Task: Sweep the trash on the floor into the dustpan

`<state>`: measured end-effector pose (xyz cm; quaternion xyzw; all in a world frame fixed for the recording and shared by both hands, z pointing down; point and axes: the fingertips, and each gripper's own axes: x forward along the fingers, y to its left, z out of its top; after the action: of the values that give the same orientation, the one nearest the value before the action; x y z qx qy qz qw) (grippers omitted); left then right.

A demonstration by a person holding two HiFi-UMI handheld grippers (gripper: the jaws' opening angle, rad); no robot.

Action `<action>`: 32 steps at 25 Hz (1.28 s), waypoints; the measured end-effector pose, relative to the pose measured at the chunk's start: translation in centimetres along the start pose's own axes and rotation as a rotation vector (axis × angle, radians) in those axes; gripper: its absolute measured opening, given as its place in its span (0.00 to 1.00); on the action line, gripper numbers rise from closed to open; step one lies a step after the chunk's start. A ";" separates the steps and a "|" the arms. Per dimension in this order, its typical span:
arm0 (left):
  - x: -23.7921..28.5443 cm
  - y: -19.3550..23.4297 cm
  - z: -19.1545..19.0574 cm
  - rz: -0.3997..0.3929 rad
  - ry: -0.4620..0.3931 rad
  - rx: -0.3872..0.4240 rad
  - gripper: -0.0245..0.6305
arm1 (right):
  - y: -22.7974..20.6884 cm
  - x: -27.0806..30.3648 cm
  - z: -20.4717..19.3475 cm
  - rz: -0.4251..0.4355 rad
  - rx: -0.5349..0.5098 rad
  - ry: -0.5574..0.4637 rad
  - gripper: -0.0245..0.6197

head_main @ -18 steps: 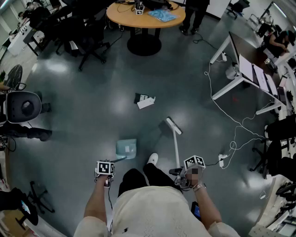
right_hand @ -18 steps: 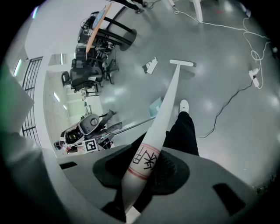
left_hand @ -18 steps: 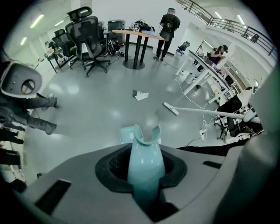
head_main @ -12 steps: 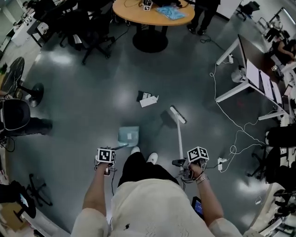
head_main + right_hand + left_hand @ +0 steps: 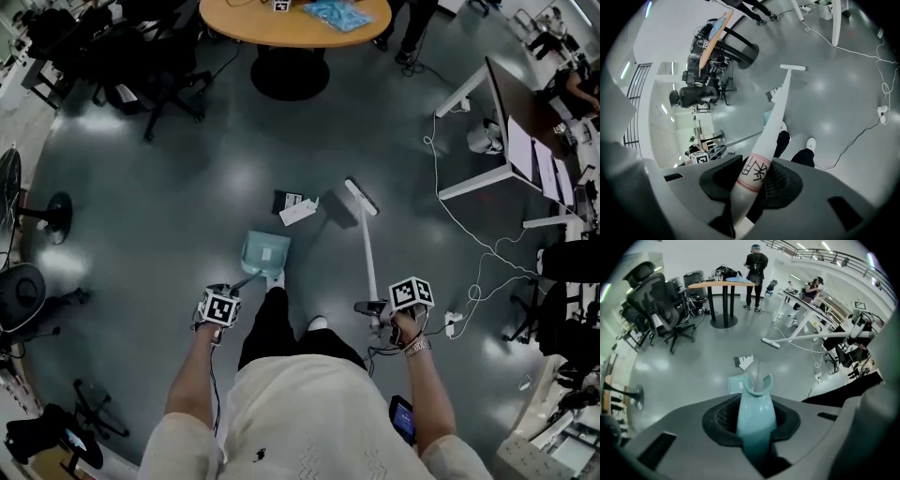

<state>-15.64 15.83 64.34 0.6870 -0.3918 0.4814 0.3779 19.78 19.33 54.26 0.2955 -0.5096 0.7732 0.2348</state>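
The trash, a dark card and white paper (image 5: 294, 206), lies on the grey floor ahead; it also shows as the trash (image 5: 744, 362). My left gripper (image 5: 217, 310) is shut on the handle of the pale teal dustpan (image 5: 264, 254), whose handle (image 5: 754, 420) fills the jaws. The pan sits just short of the trash. My right gripper (image 5: 405, 302) is shut on the white broom stick (image 5: 759, 159). The broom head (image 5: 361, 197) rests to the right of the trash, also seen as the broom head (image 5: 792, 67).
A round wooden table (image 5: 292, 21) on a black pedestal stands beyond the trash. White desks (image 5: 511, 150) and loose white cables (image 5: 469, 253) lie at the right. Office chairs (image 5: 141, 75) and a fan (image 5: 42, 202) stand at the left. My feet (image 5: 317, 323) are between the grippers.
I have stepped forward. The dustpan has moved up close to the trash, and the broom head has moved forward to the right of it. Both grips are unchanged.
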 end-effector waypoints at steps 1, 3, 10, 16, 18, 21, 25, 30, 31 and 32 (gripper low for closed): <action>0.8 1.1 1.1 -0.013 0.015 0.043 0.18 | 0.9 0.7 1.5 0.004 0.015 -0.009 0.25; 2.1 2.8 2.9 -0.036 0.063 0.145 0.18 | 2.4 1.9 4.3 0.021 0.059 -0.027 0.25; 5.3 6.2 9.1 -0.018 0.148 0.465 0.18 | 4.8 5.8 12.6 0.044 0.142 -0.040 0.25; 7.7 6.8 13.0 0.001 0.131 0.619 0.18 | 3.9 8.7 17.7 0.006 0.108 0.007 0.25; 8.2 7.0 13.6 -0.005 0.131 0.610 0.18 | 3.8 10.2 18.5 0.001 0.103 0.023 0.25; 8.8 7.5 14.4 -0.004 0.119 0.572 0.18 | 3.9 12.6 19.2 0.009 0.114 0.042 0.25; 9.4 7.5 14.4 -0.006 0.102 0.532 0.18 | 4.2 16.1 18.4 0.022 0.104 0.076 0.25; 10.2 6.3 13.3 0.007 0.110 0.561 0.18 | 6.3 19.6 14.4 0.021 0.079 0.151 0.25; 10.5 6.3 13.1 0.021 0.121 0.565 0.18 | 6.9 20.2 13.7 0.038 0.083 0.167 0.25; 10.8 6.3 12.9 0.030 0.135 0.564 0.18 | 7.5 20.7 12.8 0.053 0.087 0.182 0.25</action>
<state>-14.11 -0.14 72.34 0.7254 -0.2268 0.6215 0.1899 2.84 5.94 67.75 0.2204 -0.4597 0.8241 0.2468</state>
